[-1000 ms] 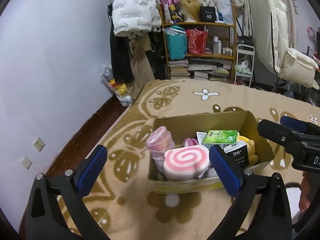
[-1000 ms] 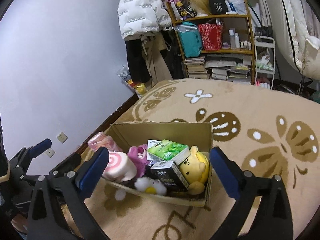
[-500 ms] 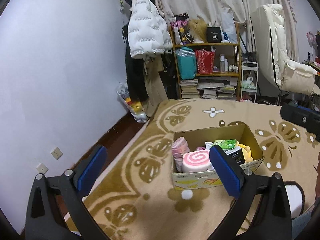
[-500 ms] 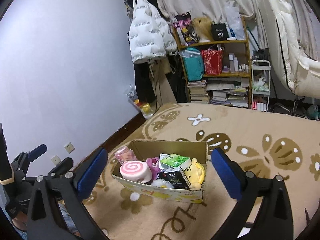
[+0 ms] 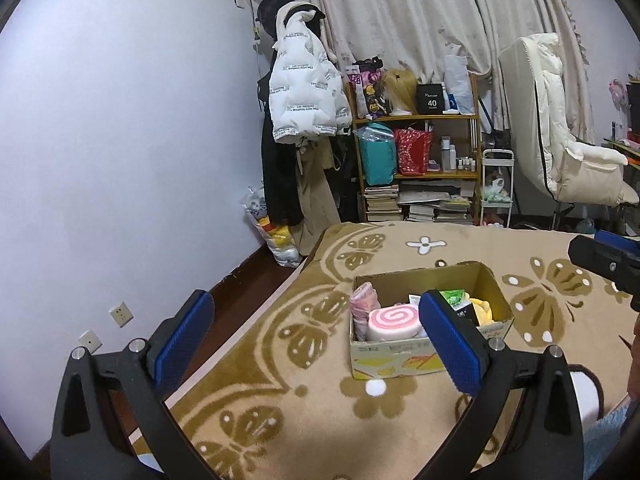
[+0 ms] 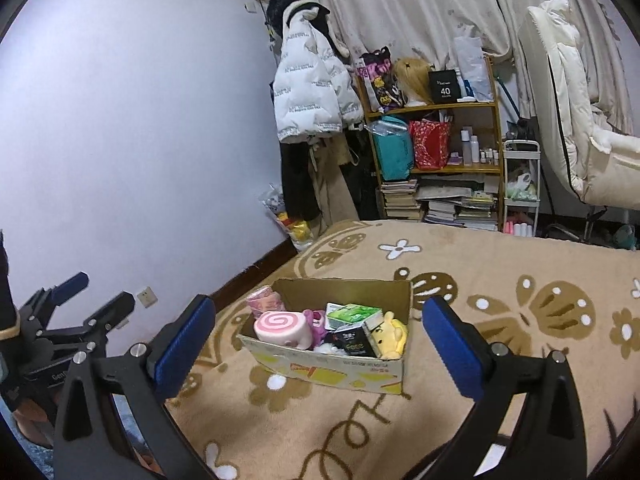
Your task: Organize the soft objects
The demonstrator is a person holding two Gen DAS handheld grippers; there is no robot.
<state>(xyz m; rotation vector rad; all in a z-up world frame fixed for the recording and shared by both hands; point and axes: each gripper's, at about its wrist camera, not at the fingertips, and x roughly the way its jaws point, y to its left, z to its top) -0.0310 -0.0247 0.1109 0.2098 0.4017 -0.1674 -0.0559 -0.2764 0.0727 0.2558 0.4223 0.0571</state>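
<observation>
Jaws apart, well short of box [image 6: 328,370]

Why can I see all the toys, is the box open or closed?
Open. The cardboard box has no lid over it, so the pink swirl pillow and yellow plush show from above.

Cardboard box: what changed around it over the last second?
Both claws, left and right, pulled up and back from the cardboard box, so it looks smaller. Both stayed open and empty. The box and its soft toys, including the pink swirl cushion, kept their places.
</observation>
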